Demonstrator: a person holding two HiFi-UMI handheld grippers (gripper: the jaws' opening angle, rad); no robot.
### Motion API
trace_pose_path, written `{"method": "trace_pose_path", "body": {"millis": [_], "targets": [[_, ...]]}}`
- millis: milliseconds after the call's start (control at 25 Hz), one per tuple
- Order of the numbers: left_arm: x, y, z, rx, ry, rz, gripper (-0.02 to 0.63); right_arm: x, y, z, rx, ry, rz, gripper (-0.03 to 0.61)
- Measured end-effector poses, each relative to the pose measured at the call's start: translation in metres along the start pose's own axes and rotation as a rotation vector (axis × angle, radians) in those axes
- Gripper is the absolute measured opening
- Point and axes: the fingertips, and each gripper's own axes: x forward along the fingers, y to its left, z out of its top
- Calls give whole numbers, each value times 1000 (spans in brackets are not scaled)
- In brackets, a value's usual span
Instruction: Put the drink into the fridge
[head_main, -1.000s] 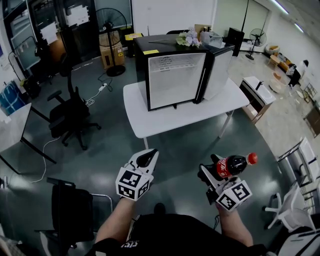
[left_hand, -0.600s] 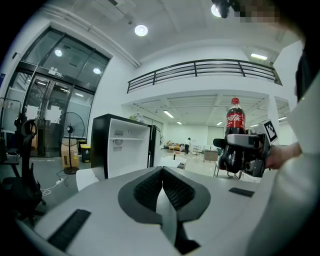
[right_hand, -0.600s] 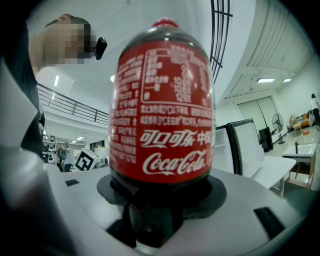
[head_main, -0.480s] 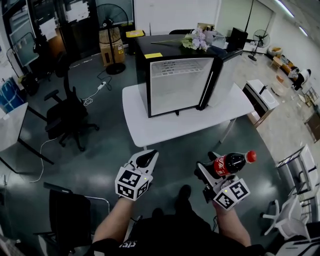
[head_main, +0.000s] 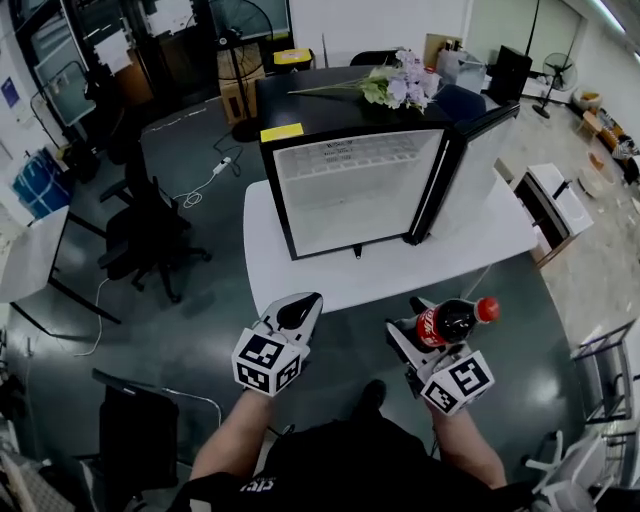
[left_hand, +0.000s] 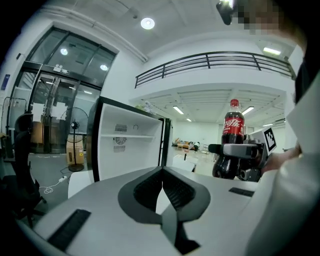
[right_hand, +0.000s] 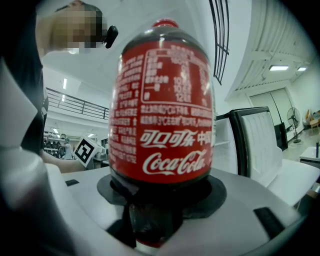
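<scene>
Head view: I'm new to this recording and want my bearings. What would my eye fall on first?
First, the red-labelled cola bottle clamped in the right gripper, low and right of centre. Next, the black mini fridge standing open on the white table straight ahead, with flowers on top. The left gripper, low left, is shut on nothing.
</scene>
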Motion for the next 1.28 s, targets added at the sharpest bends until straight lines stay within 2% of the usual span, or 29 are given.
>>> {"method": "trace_pose_path", "body": {"millis": [160, 360, 600, 760, 1040, 1280], "targets": [[53, 8, 12, 6, 13, 24, 14, 18, -51, -4, 6, 27, 27, 267], [87, 25, 18, 6, 19, 50, 14, 40, -93, -5, 14, 49, 32, 267], [97, 57, 15, -23, 2, 22, 14, 73, -97, -8, -5, 83, 17, 267], [98, 76, 8, -11, 4, 1, 14, 94, -96, -7, 0, 77, 8, 267], [115, 88, -1, -35, 19, 27, 14, 114, -115, -17, -2, 107, 28, 267], [137, 82, -9, -55, 58, 86, 14, 103, -150, -35, -30, 142, 56, 267]]}}
